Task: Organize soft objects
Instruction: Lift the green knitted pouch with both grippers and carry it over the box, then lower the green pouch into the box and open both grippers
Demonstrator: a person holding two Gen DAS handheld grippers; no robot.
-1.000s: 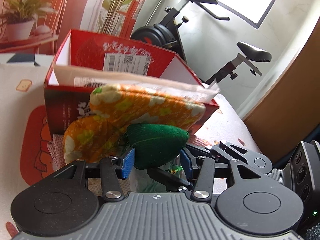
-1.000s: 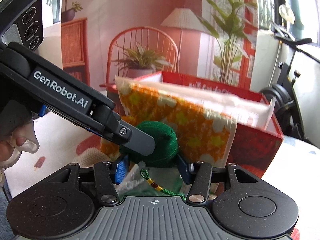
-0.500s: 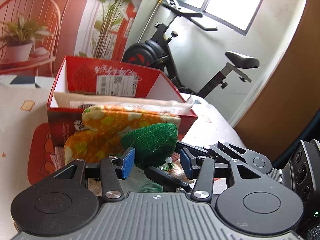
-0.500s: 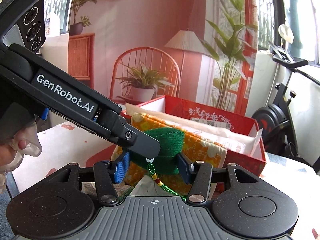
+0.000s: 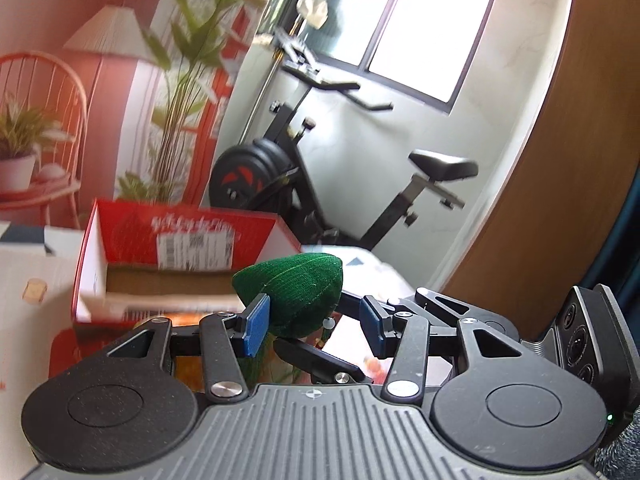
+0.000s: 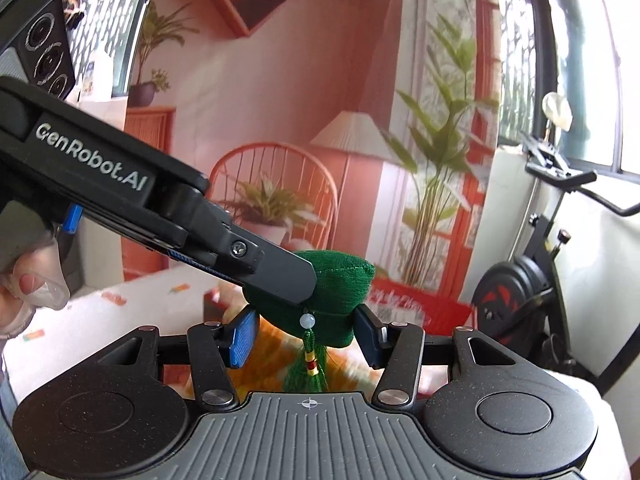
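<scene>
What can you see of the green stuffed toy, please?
The green stuffed toy is a small knitted-looking cone-like pouch with a seam line, a pale bead and a green tassel with red and yellow beads hanging below. Both hand-held grippers, left and right, clamp it in the air in front of the red box.

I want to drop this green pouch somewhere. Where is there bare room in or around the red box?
Free: the box's cardboard floor, between its back wall and the white packet at the front; also the tablecloth left of the box. Crowded: just before the box, where orange cloth lies below the pouch.
</scene>
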